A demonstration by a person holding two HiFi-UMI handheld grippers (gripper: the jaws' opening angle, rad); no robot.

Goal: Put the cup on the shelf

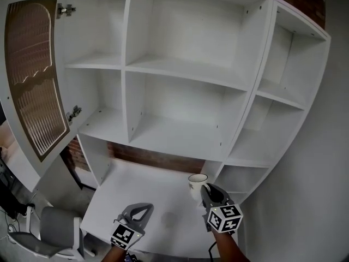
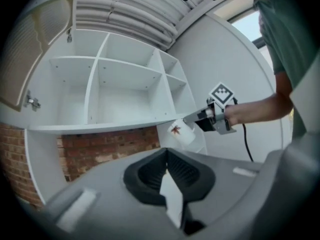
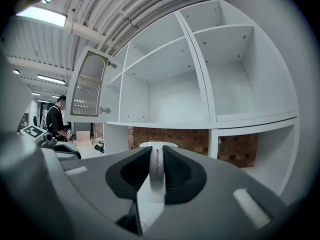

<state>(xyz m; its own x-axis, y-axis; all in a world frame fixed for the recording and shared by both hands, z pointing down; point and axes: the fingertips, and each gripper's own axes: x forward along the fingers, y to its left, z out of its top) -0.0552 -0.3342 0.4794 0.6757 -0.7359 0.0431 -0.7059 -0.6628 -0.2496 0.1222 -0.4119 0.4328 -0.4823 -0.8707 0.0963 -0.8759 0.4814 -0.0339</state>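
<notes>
Head view: right gripper is grasping the cup over the desk's right edge. Left gripper, seemingly clenched, is hovering empty.

Brightness: even and fairly bright; the white shelf unit shows no glare.
Light sources: ceiling strip lamp at 10 o'clock, right gripper view; window at 1 o'clock, left gripper view.
Shadows: faint, under the shelf boards.
Edges: fisheye bending, black vignette.
Focus: near foreground soft.
</notes>
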